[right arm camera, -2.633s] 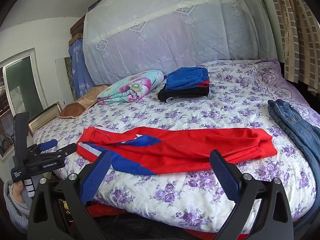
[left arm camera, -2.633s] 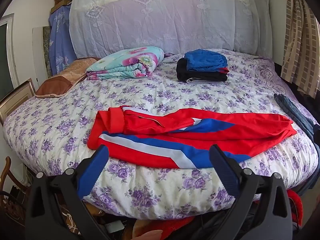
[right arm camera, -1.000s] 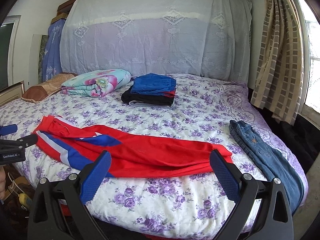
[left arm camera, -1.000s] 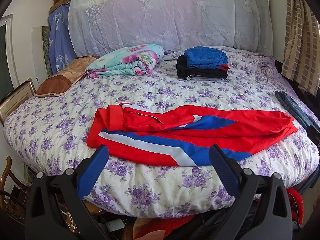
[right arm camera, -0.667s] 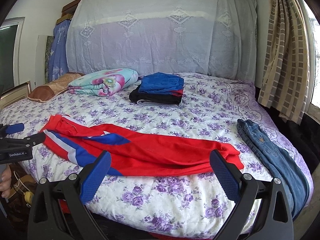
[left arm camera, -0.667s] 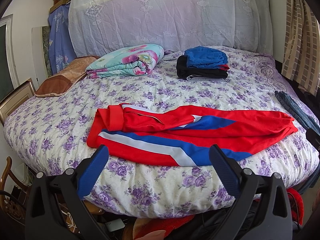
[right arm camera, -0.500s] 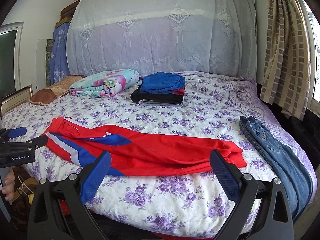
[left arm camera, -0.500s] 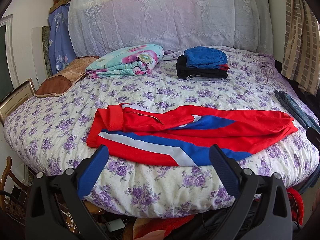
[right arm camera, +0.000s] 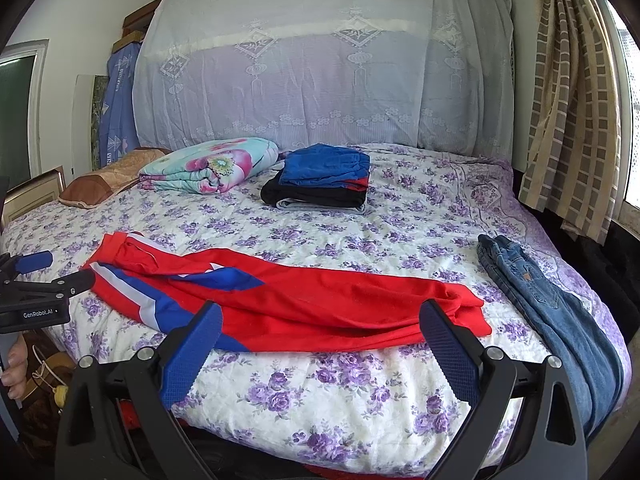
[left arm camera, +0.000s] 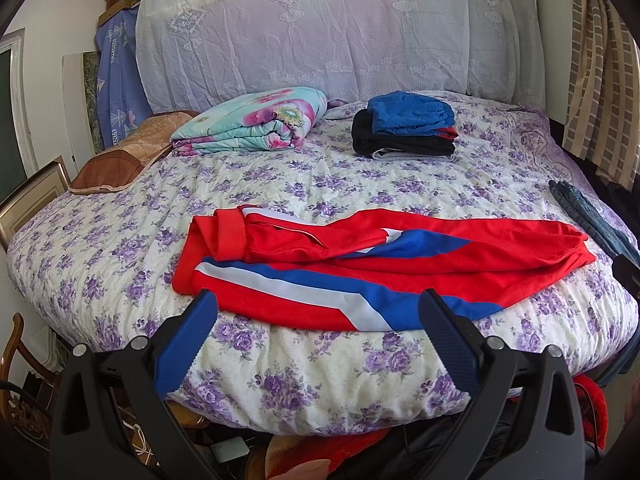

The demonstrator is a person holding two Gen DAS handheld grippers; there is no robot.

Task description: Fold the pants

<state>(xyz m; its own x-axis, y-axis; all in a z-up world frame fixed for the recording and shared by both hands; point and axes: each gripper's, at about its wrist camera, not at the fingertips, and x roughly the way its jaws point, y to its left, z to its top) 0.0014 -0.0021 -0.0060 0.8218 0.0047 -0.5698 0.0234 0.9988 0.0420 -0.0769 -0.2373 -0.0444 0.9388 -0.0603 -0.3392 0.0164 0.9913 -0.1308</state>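
The red pants (left arm camera: pixel 384 264) (with a blue and white stripe) lie stretched lengthwise along the near edge of the bed (left arm camera: pixel 320 372), waistband toward its left edge. The left gripper (left arm camera: pixel 318 312) hangs just off that edge, jaws spread wide and holding nothing. The right gripper (right arm camera: pixel 320 320) does likewise, jaws wide apart and empty. Blue jeans (right arm camera: pixel 548 312) lie along the right edge; a stack of folded clothes (right arm camera: pixel 320 184) sits near the far edge beside a folded floral blanket (right arm camera: pixel 212 168).
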